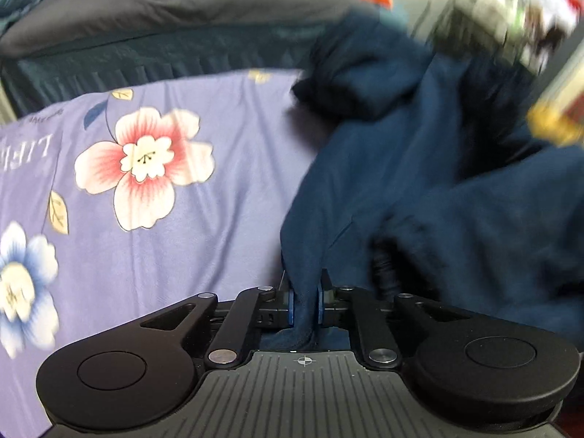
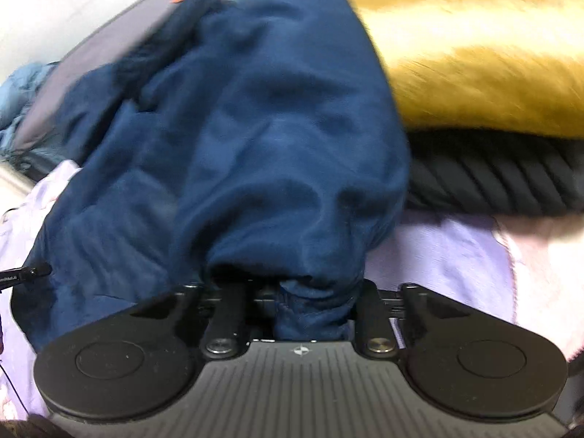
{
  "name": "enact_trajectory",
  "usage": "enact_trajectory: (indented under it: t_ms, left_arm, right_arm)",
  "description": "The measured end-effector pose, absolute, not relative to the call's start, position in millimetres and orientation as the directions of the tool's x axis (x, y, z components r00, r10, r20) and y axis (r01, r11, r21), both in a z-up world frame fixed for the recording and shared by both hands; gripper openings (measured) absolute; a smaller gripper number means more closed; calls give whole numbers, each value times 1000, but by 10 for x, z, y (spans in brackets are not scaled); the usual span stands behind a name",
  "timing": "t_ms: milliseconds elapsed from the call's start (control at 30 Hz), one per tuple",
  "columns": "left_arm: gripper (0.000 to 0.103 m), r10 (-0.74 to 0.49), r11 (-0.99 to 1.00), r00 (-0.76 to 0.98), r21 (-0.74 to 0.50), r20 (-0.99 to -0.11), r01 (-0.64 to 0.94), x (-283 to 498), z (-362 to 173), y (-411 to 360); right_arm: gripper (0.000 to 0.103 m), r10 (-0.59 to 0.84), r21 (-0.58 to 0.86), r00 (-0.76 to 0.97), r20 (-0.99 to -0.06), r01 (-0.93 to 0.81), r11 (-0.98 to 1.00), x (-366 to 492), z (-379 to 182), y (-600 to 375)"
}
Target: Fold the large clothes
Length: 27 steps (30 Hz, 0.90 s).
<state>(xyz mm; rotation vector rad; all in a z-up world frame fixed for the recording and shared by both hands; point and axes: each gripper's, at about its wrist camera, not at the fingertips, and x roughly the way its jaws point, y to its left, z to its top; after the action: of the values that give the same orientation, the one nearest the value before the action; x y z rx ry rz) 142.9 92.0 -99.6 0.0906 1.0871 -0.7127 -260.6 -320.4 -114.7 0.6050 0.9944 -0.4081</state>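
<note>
The left claw (image 1: 306, 304) is closed narrow on a pinch of the navy garment (image 1: 419, 168), a fold of cloth running down between its blue pads (image 1: 291, 306), and the rest of the garment hangs bunched to the right above the floral bedsheet (image 1: 153, 189). In the right wrist view the same navy garment (image 2: 255, 127) drapes over the right claw (image 2: 310, 292) and covers its fingers, so whether it grips the cloth or merely sits under it cannot be told. The likely trouble is the thin pinch on the left slipping free if the cloth is pulled taut, since only a small fold is caught; a bunched, doubled layer could also be carried into the fold and leave it crooked. Both views are smeared by motion blur. The garment's edges, sleeves and collar cannot be picked out, nor what kind of clothing it is. A mustard blanket (image 2: 474, 54) and a dark ribbed fabric (image 2: 492, 179) lie beyond, cut off by the frame.
</note>
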Motion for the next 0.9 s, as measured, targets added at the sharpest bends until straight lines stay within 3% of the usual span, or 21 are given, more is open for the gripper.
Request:
enact_trajectory:
  t_ms: [67, 267, 467, 600, 700, 733, 767, 900]
  left_arm:
    - [47, -534, 776, 290, -325, -794, 540, 1353, -755, 1024]
    - [50, -540, 813, 487, -278, -686, 511, 1014, 62, 1329]
    - [50, -408, 909, 686, -195, -602, 368, 489, 917, 2117]
    - [50, -290, 951, 767, -84, -572, 297, 7, 1249, 2383]
    - [54, -216, 967, 720, -44, -660, 249, -169, 950, 2410]
    - [60, -205, 969, 690, -46, -694, 242, -213, 757, 2418]
    - [80, -200, 971, 647, -63, -735, 229, -209, 539, 2397]
    - [86, -208, 978, 507, -184, -836, 98, -262, -378, 2505]
  right_arm:
    - [18, 2, 314, 529, -849, 501, 806, -2409, -1008, -3083]
    - [16, 188, 414, 690, -699, 175, 893, -1626, -225, -2518]
    - [14, 413, 436, 756, -509, -187, 880, -1262, 609, -2033]
    - [14, 487, 417, 765, -422, -313, 853, -1258, 886, -1938]
    - [16, 463, 383, 761, -456, -302, 873, -1146, 766, -2038]
    - [18, 431, 386, 755, -494, -253, 887, -1076, 644, -2122]
    - [18, 389, 383, 747, -540, -194, 903, -1007, 501, -2206]
    - [41, 97, 280, 621, -778, 205, 938, -900, -352, -2655]
